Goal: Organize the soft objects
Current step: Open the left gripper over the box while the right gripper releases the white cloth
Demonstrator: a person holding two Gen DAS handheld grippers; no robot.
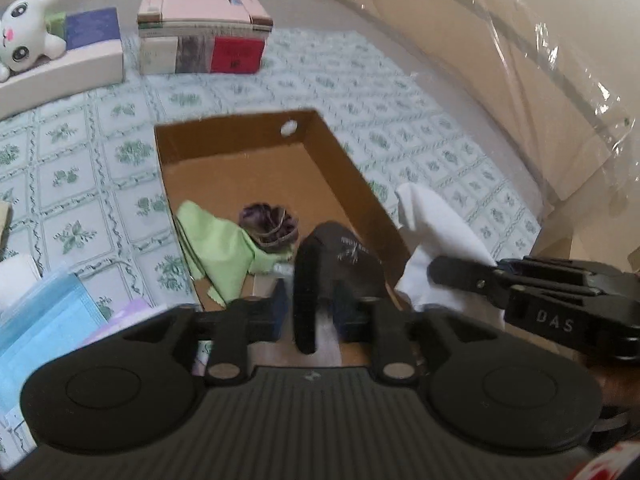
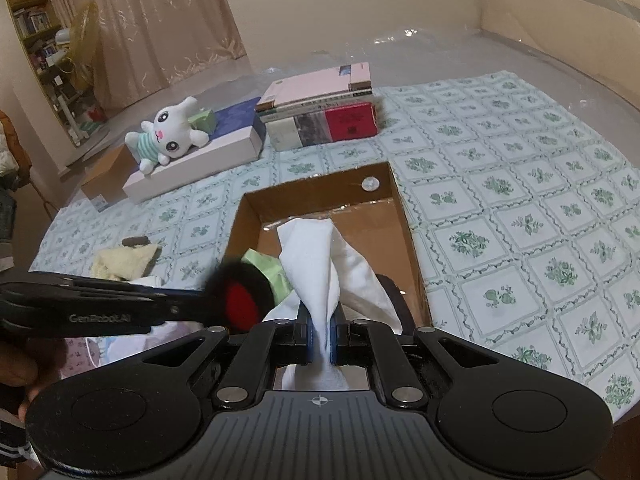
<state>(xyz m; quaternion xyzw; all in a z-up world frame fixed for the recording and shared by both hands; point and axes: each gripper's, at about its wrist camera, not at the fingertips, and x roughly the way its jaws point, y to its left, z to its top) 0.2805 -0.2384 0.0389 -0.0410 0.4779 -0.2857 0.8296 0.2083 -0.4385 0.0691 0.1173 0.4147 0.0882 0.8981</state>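
From the left wrist camera, the left gripper (image 1: 316, 312) is clamped on a dark item (image 1: 344, 264), black and fuzzy in places, held over the near end of the open cardboard box (image 1: 340, 160); what exactly it is I cannot say, the view being blurred. Inside the box, towards its near end, lie a light green cloth (image 1: 220, 244) and a dark purple scrunchie (image 1: 270, 226) just beside it. The right gripper (image 1: 464, 272) enters from the right of the box, pinching a white cloth (image 1: 436, 224) that hangs outside the box's right wall. Beyond the box's far end sit a stack of books (image 1: 200, 34) and, to their left, a white plush toy (image 1: 24, 36). A blue face mask (image 1: 40, 320) lies left of the box.

From the right wrist camera, the right gripper (image 2: 320, 336) is closed tight on the white cloth (image 2: 316, 264), which rises over the box's (image 2: 408, 232) near end. The left gripper (image 2: 240, 292) reaches in from the left, carrying its black-and-red fuzzy item (image 2: 240, 296) at the near left corner of the box. A cream cloth (image 2: 120, 260) lies left of the box.
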